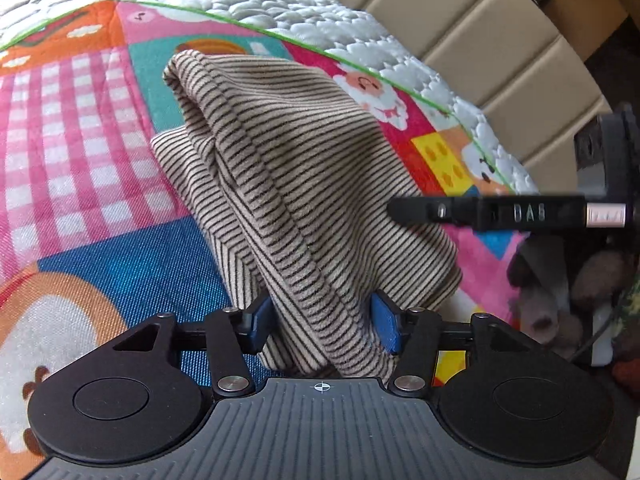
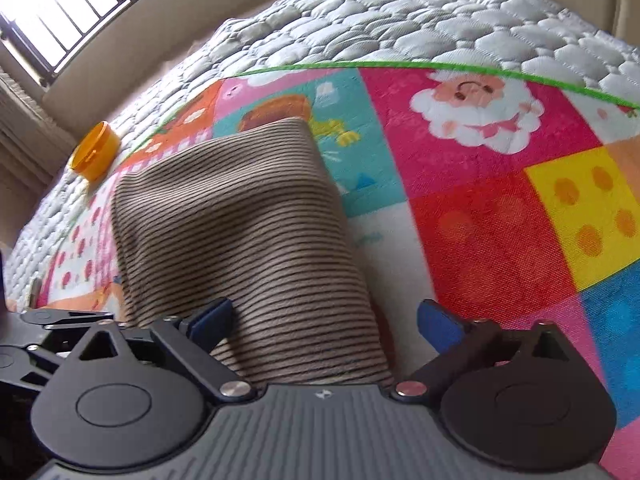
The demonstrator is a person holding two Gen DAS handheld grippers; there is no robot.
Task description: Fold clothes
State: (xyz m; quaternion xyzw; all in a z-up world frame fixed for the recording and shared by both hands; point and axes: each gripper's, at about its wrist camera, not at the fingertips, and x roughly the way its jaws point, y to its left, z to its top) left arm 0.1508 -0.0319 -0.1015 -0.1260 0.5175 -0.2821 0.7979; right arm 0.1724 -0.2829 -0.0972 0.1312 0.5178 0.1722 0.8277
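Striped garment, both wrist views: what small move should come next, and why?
Probably close both grippers on the striped garment. The left gripper has cloth bunched between its blue fingers, barely pinched if at all; the right gripper stands open around the other end, its outer finger clear of the fabric. Nothing can lift until both grip.

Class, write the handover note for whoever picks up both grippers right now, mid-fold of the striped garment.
Left gripper: blue pads on either side of a bunched fold of the striped garment; firm grip unclear.
Right gripper: open, garment between its fingers, right pad clear of the cloth.
Garment lies folded over on the colourful play mat, atop the quilted mattress.
Done: partly folded into a narrow bundle.
Left: finish folding and flatten it.
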